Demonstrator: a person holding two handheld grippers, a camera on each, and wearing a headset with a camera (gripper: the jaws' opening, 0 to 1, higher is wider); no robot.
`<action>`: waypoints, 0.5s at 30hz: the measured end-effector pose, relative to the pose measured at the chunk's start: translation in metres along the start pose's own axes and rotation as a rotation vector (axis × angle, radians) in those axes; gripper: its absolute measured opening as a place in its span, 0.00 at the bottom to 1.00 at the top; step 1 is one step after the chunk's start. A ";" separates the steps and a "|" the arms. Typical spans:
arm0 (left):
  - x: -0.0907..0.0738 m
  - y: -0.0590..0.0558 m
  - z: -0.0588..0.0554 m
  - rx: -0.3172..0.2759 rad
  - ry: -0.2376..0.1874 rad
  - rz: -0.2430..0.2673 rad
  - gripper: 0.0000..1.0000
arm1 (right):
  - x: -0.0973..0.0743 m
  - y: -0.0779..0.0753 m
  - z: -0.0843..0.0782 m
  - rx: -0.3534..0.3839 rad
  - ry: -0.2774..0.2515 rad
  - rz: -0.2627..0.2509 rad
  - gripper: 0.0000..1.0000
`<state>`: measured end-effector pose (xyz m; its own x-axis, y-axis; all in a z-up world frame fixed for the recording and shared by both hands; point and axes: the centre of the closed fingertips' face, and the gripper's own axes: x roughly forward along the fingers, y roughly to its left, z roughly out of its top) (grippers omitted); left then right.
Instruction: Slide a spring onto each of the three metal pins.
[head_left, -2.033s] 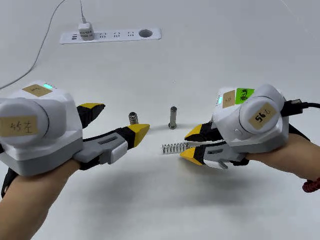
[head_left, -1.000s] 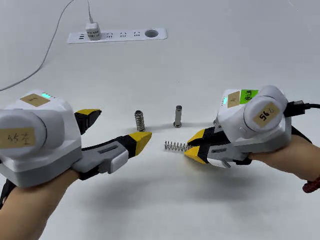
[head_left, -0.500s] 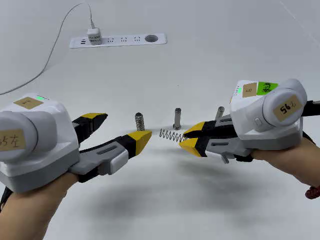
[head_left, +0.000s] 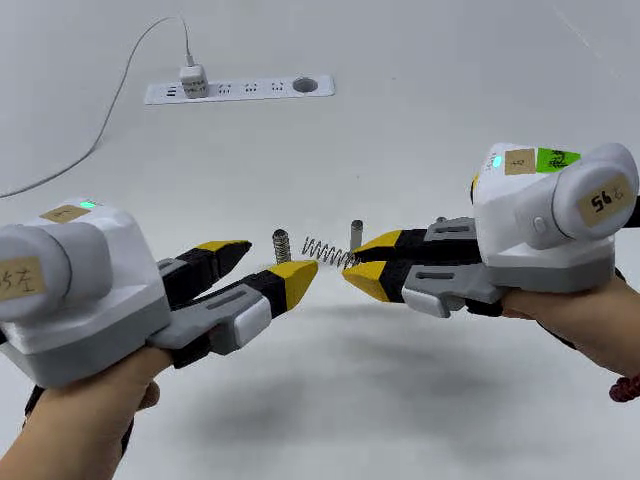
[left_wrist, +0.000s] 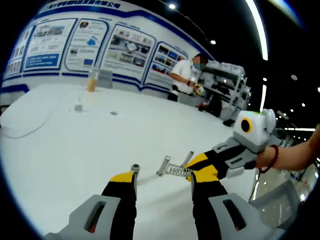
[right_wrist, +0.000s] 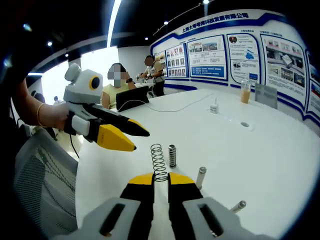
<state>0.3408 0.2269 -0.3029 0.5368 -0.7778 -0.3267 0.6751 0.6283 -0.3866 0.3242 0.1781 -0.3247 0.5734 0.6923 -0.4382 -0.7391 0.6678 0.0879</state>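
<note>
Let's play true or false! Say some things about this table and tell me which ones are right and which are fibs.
1. The right hand-held gripper holds a spring. True.
2. The left hand-held gripper holds a spring too. False: its jaws are open and empty.
3. One pin already has a spring on it. True.
4. Nothing is plugged into the power strip. False: a white charger is plugged into it.
</note>
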 end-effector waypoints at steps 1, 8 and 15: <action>0.000 0.000 0.001 -0.015 -0.006 -0.004 0.44 | 0.000 0.001 0.001 0.003 -0.005 0.002 0.10; 0.000 -0.005 0.002 -0.099 -0.022 -0.039 0.36 | 0.001 0.008 0.008 0.018 -0.042 0.030 0.10; 0.003 -0.011 0.001 -0.186 -0.029 -0.066 0.29 | 0.004 0.015 0.014 0.025 -0.067 0.061 0.10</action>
<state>0.3355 0.2176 -0.2987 0.5107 -0.8159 -0.2712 0.6060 0.5654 -0.5596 0.3197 0.1946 -0.3129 0.5509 0.7478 -0.3705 -0.7645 0.6302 0.1353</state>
